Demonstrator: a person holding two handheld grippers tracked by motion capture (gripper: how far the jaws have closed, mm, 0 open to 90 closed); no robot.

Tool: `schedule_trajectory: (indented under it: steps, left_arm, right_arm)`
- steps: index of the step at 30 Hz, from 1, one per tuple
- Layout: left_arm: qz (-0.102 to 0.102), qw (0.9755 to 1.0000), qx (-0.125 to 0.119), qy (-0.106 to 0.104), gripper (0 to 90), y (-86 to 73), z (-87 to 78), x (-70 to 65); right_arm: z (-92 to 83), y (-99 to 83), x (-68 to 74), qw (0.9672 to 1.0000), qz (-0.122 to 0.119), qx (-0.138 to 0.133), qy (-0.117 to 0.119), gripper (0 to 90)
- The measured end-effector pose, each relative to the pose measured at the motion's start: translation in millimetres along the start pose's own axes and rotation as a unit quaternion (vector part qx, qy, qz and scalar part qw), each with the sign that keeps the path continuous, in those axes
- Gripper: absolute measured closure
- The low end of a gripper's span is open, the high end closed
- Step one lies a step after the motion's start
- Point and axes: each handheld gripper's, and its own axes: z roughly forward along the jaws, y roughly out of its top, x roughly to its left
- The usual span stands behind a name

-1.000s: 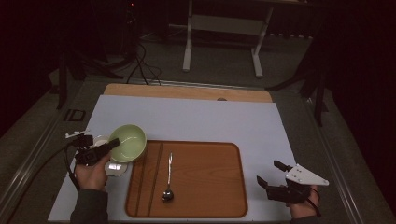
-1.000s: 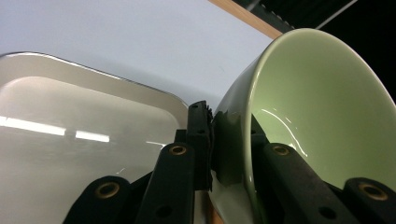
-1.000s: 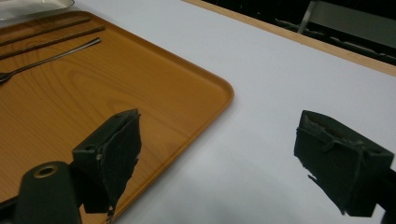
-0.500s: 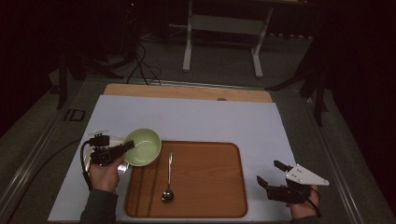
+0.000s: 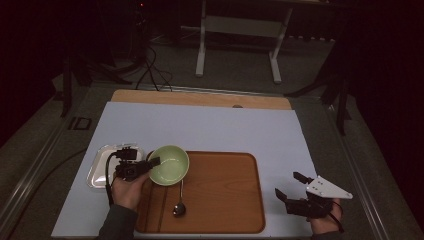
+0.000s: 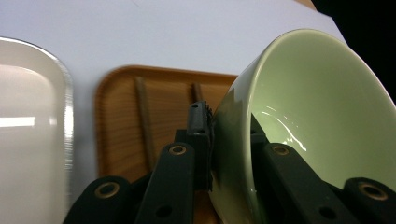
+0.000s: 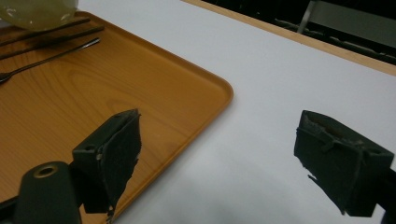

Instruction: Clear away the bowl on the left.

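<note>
L tool is clamped on the rim of the green bowl, one jaw inside, one outside against the wall; in the left gripper view the bowl sits tilted betw. the jaws. Landmark = wooden tray: bowl is over the tray's far-left corner, overlapping its edge; whether it touches the tray can't be told. Spoon lies on the tray's left part, handle end running under the bowl, near 2 dark grooves. Metal dish sits on the table just left of the tray, w/ L hand beside it. R tool is off the tray's right edge, near corner, jaws wide apart, nothing betw. them, over bare table.
</note>
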Motion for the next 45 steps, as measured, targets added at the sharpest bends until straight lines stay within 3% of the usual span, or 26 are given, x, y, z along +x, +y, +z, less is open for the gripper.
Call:
schedule_trajectory:
  steps: [16,28,45]
  left_arm:
    - [0.032,0.9982,0.043,-0.026,81.5,-14.1,26.6,-31.0]
    - [0.059,0.9949,0.076,-0.028,81.5,-28.2,46.7,-51.0]
    - [0.062,0.9947,0.076,-0.032,78.7,-33.6,56.2,-58.5]
  right_arm:
    - [0.4,0.0,0.5,1.0,0.0,0.001,0.0,14.6]
    - [0.5,0.1,1.1,1.0,-0.001,0.003,0.0,14.6]
    - [1.4,0.1,1.2,1.0,-0.004,0.003,0.001,14.5]
